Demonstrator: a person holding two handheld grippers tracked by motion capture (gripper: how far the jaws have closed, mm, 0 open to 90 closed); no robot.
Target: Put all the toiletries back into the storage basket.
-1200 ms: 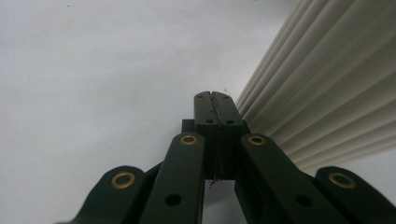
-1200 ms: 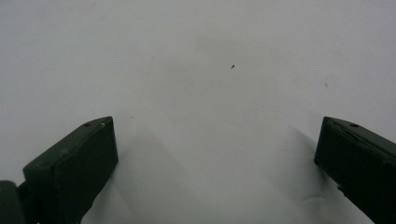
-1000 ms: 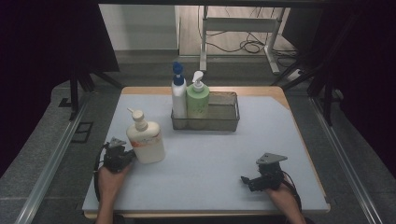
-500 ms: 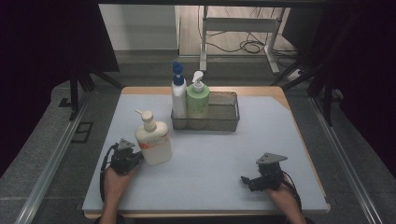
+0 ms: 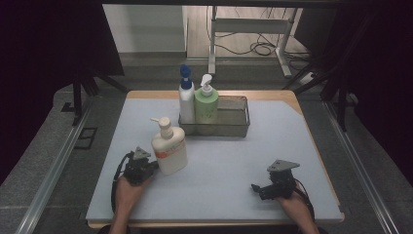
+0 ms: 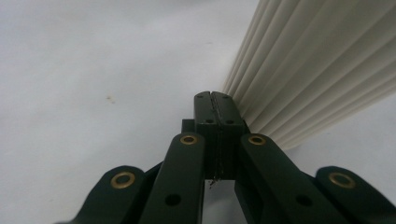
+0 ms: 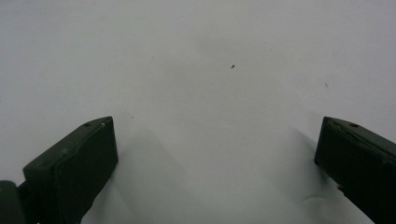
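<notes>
In the lower left of the high view, a forearm rises from the bottom edge, its hand wrapped around the left gripper (image 5: 140,167), which points toward the right of the frame. Its jaws are pressed together with nothing between them, and their tips sit against the side of a white pump bottle (image 5: 169,148). The bottle stands upright on the pale blue table mat (image 5: 224,170), left of centre. In the left gripper view, the closed jaws meet at mid-frame, with the bottle's ribbed white wall (image 6: 322,65) at upper right. In the lower right of the high view, another forearm holds the right gripper (image 5: 260,189) low over the mat, pointing left, jaws spread wide and empty.
</notes>
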